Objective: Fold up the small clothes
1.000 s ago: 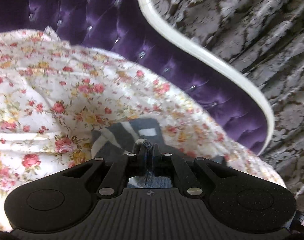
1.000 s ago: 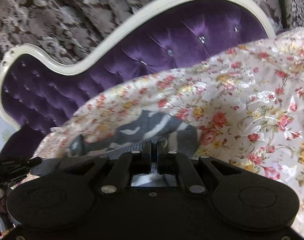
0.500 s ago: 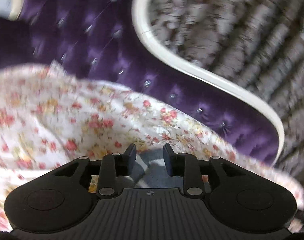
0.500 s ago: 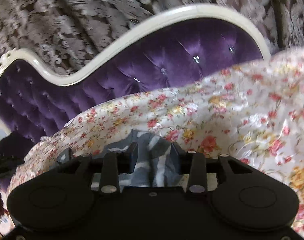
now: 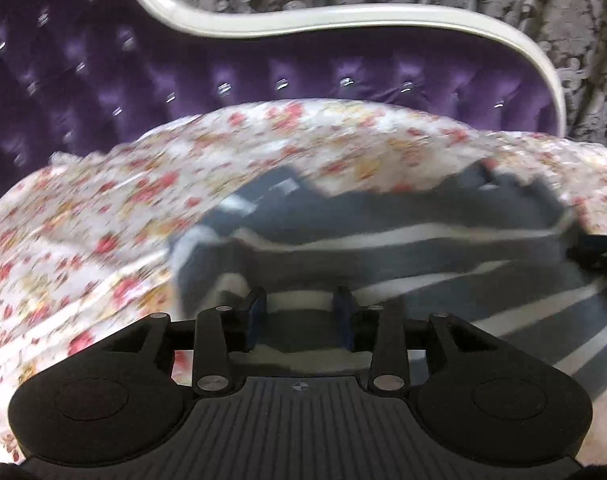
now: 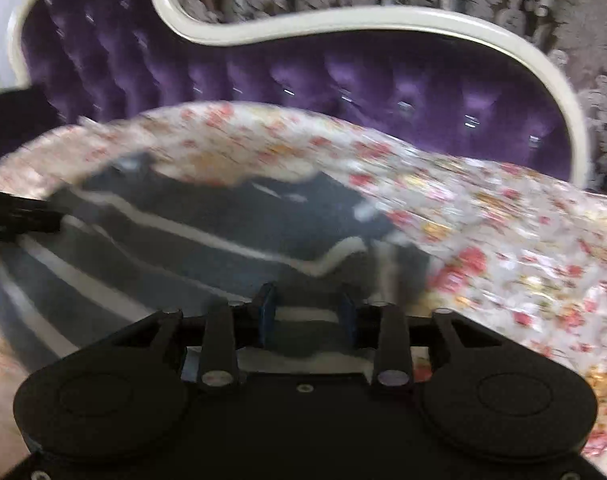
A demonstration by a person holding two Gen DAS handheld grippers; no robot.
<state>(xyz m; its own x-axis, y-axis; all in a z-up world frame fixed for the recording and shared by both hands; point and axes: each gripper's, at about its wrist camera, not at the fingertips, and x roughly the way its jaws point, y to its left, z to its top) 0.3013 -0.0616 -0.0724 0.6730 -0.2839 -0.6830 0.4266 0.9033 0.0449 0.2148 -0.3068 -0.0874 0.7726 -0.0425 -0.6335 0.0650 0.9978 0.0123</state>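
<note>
Behind our floral sheet (image 5: pixel 103 216) stands a purple tufted headboard (image 5: pixel 303 76). On the sheet lies the grey striped garment (image 5: pixel 403 248), spread flat. Our left gripper (image 5: pixel 299 316) and right gripper (image 6: pixel 307 312) hover over it, fingers apart, gripping nothing.

Left tool (image 5: pixel 299 318) spread wide above grey striped garment (image 5: pixel 403 252), floral sheet (image 5: pixel 103 220), purple tufted headboard (image 5: pixel 303 64)

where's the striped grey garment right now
The striped grey garment lies spread on the floral sheet, just ahead of both open grippers, with the purple headboard behind it; in the right wrist view it fills the lower left.
</note>
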